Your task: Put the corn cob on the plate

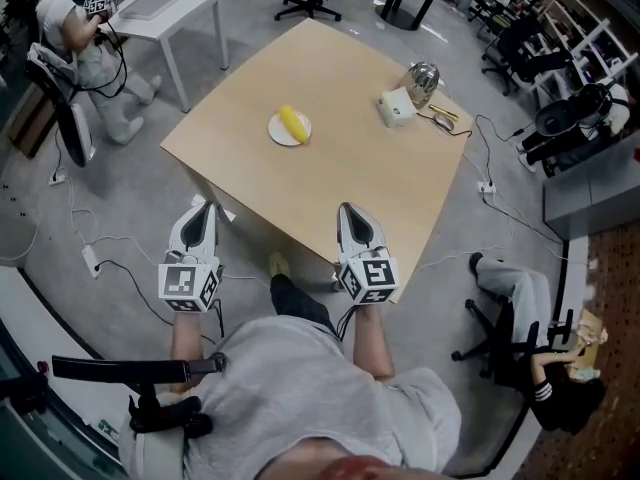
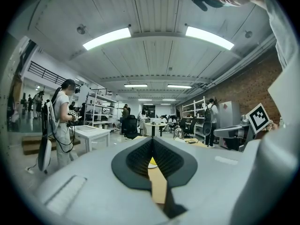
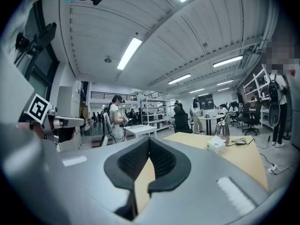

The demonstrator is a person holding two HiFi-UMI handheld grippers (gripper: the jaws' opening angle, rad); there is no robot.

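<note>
A yellow corn cob (image 1: 294, 123) lies on a small white plate (image 1: 279, 136) near the middle of the light wooden table (image 1: 340, 183). Both grippers hang level at the table's near side, well short of the plate. My left gripper (image 1: 207, 205) is off the table's near left edge, its jaws together with nothing between them. Through the slit below the left gripper's tips (image 2: 153, 139), a bit of the yellow corn cob (image 2: 152, 162) shows far ahead. My right gripper (image 1: 347, 208) is over the near edge, jaws shut and empty; its tips (image 3: 149, 139) meet.
A white box (image 1: 396, 108) and a metal kettle (image 1: 424, 81) stand at the table's far right corner, with a cable beside them. A person stands by a white desk (image 1: 165, 6) at the far left. An office chair (image 1: 500, 338) and cables are on the floor at the right.
</note>
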